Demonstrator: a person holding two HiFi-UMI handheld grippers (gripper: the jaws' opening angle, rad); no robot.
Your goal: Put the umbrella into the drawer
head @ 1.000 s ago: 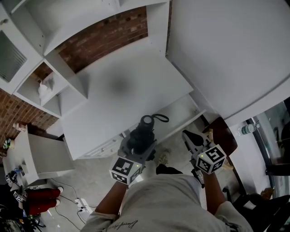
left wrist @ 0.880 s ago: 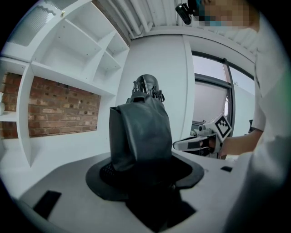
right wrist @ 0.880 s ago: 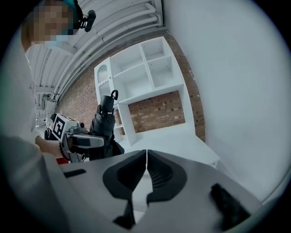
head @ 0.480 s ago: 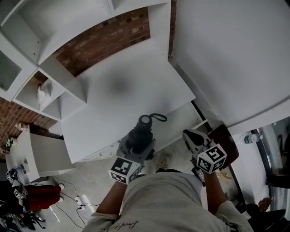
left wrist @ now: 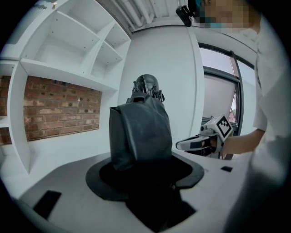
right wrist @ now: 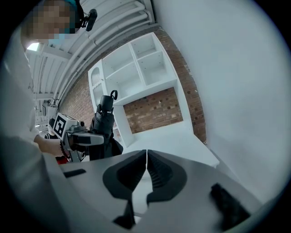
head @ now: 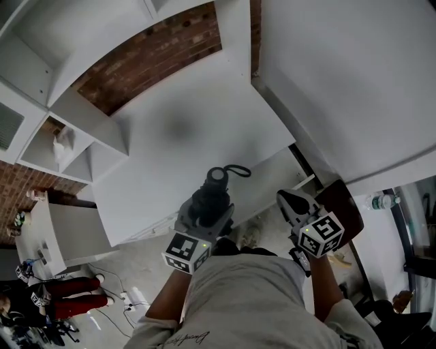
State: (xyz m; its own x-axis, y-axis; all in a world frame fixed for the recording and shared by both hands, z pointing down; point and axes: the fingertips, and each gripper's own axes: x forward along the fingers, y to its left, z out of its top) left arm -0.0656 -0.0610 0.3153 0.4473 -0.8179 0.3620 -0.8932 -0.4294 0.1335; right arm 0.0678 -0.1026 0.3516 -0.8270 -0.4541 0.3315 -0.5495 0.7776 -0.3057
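In the left gripper view the umbrella (left wrist: 138, 132) fills the gap between the 2 jaws, hiding its own lower end and both pads. In the head view, floor clutter (head: 48, 303), cut off at the lower left corner, is too small to name.

The person wears a pale grey short-sleeved T-shirt (head: 252, 300) with a small line of script print (head: 182, 338) at its near left edge, a dark beaded bracelet (right wrist: 63, 152) on the left wrist, and a black head camera (left wrist: 184, 13). The left gripper (head: 204, 215) and the right gripper (head: 291, 202) have light grey bodies. Each carries a white marker cube, left (head: 185, 252) and right (head: 320, 235), printed with black squares and showing small green lights. The right gripper's pads (right wrist: 159, 175) are black and ribbed.
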